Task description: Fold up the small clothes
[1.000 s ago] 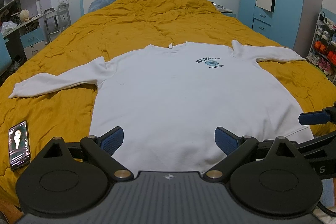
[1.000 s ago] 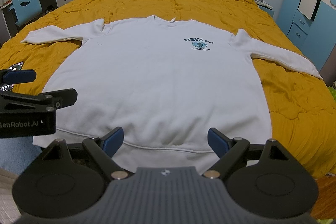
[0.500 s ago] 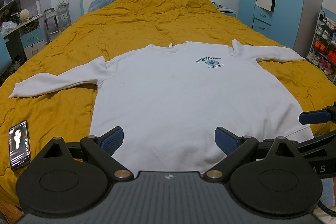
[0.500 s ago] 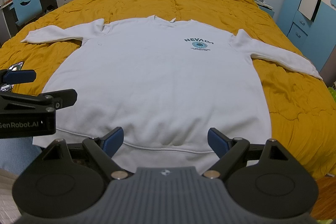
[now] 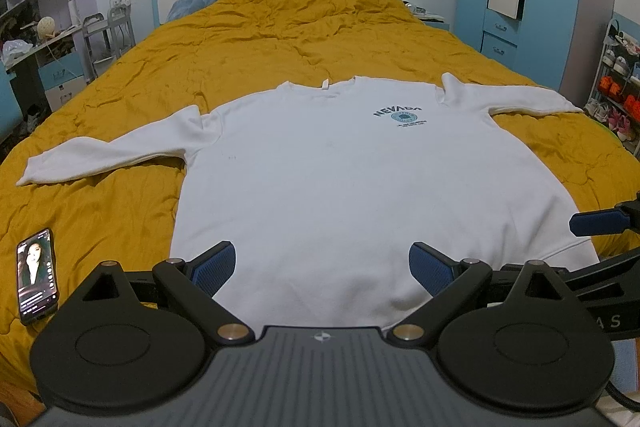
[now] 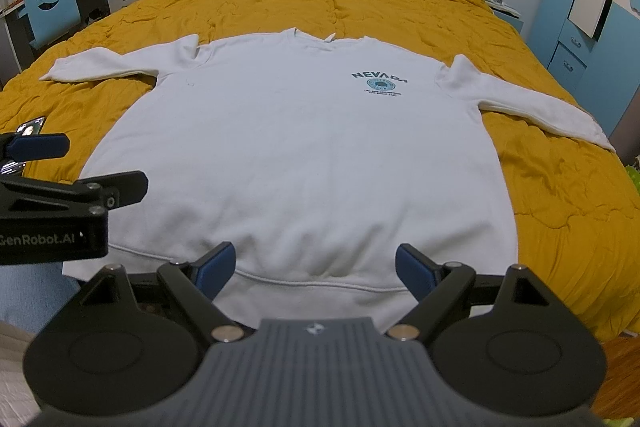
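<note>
A white sweatshirt (image 5: 340, 179) with a blue NEVADA print lies flat, front up, on the yellow bedspread (image 5: 280, 39), both sleeves spread out to the sides. It also shows in the right wrist view (image 6: 304, 147). My left gripper (image 5: 322, 265) is open and empty, hovering above the hem. My right gripper (image 6: 316, 267) is open and empty, also above the hem, to the right of the left one. Each gripper shows at the edge of the other's view.
A phone (image 5: 35, 281) with a lit screen lies on the bedspread left of the sweatshirt. A desk with a blue chair (image 6: 52, 7) stands to the left of the bed. Blue wardrobes (image 5: 504, 7) and a shoe rack (image 5: 616, 91) stand to the right.
</note>
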The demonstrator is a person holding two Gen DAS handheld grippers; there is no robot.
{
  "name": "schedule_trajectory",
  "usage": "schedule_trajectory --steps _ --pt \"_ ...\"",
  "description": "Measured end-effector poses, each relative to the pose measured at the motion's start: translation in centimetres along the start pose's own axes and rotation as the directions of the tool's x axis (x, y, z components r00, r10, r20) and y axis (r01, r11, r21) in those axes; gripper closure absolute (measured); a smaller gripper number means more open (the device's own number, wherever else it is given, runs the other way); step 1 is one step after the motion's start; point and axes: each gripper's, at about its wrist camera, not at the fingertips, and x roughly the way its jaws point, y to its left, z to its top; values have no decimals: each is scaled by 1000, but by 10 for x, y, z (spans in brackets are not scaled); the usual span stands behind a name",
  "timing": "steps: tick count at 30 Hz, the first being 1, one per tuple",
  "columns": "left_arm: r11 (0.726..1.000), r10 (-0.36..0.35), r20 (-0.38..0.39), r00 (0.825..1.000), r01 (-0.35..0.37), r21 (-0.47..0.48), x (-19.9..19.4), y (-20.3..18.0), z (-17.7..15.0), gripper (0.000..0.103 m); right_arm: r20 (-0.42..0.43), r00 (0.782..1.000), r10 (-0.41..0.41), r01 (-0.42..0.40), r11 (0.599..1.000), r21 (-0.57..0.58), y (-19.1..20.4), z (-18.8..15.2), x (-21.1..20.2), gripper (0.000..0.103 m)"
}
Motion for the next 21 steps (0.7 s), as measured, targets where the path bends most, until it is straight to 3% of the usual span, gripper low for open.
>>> schedule_trajectory --steps 21 --pt "1000 0 -5 1000 0 2 2 0 -3 0 -1 1000 -1 1 1000 -1 2 0 2 20"
